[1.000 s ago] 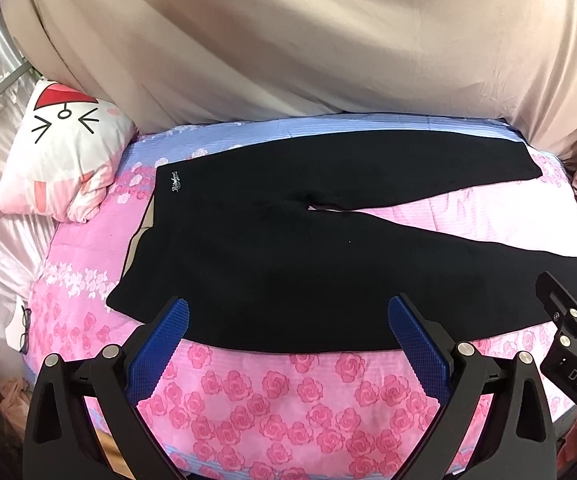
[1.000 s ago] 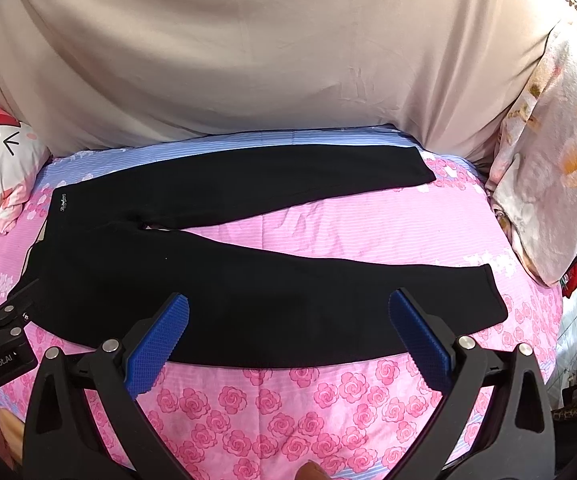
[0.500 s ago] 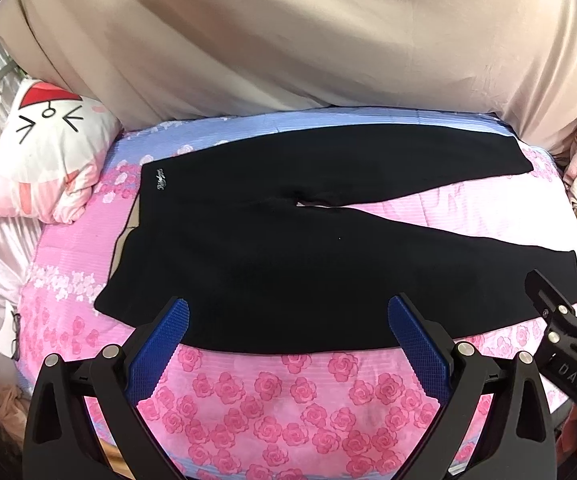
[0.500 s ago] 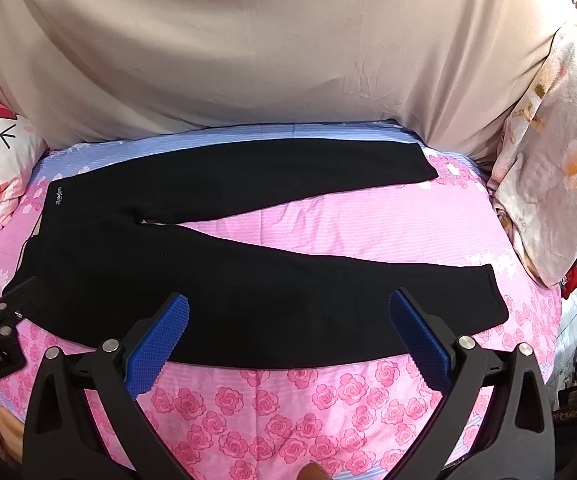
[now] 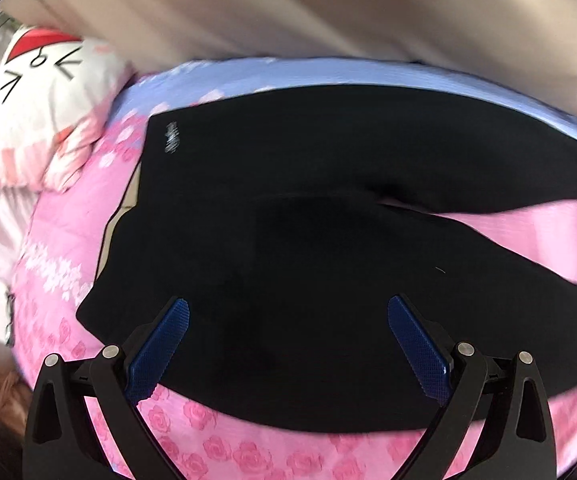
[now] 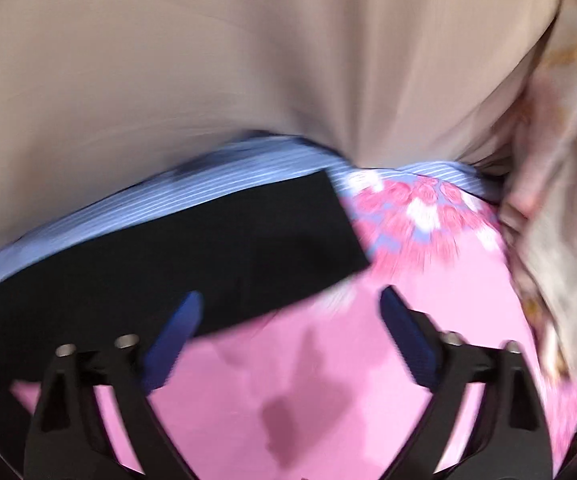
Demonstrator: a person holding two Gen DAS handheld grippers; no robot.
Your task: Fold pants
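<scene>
Black pants [image 5: 308, 248] lie flat on the pink rose sheet, waistband at the left with a small white logo, legs running right. My left gripper [image 5: 288, 320] hovers open over the seat of the pants near the front edge, nothing between its blue pads. In the right wrist view the far leg's cuff [image 6: 248, 248] lies across the blue-striped band of the sheet. My right gripper [image 6: 290, 312] hangs just in front of that cuff over bare pink sheet; its jaws are closing, with the left pad over the cuff's edge and no cloth pinched. Both views are motion-blurred.
A white cat-face pillow [image 5: 44, 104] lies at the bed's left end. A beige curtain [image 6: 248, 60] hangs behind the bed. A floral quilt [image 6: 560, 200] is bunched at the right end. The sheet [image 6: 428, 280] shows bare pink beside the cuff.
Both grippers have dropped closer to the bed. The left one came in over the pants' seat; the right swung to the far leg's cuff and its jaws have narrowed a little.
</scene>
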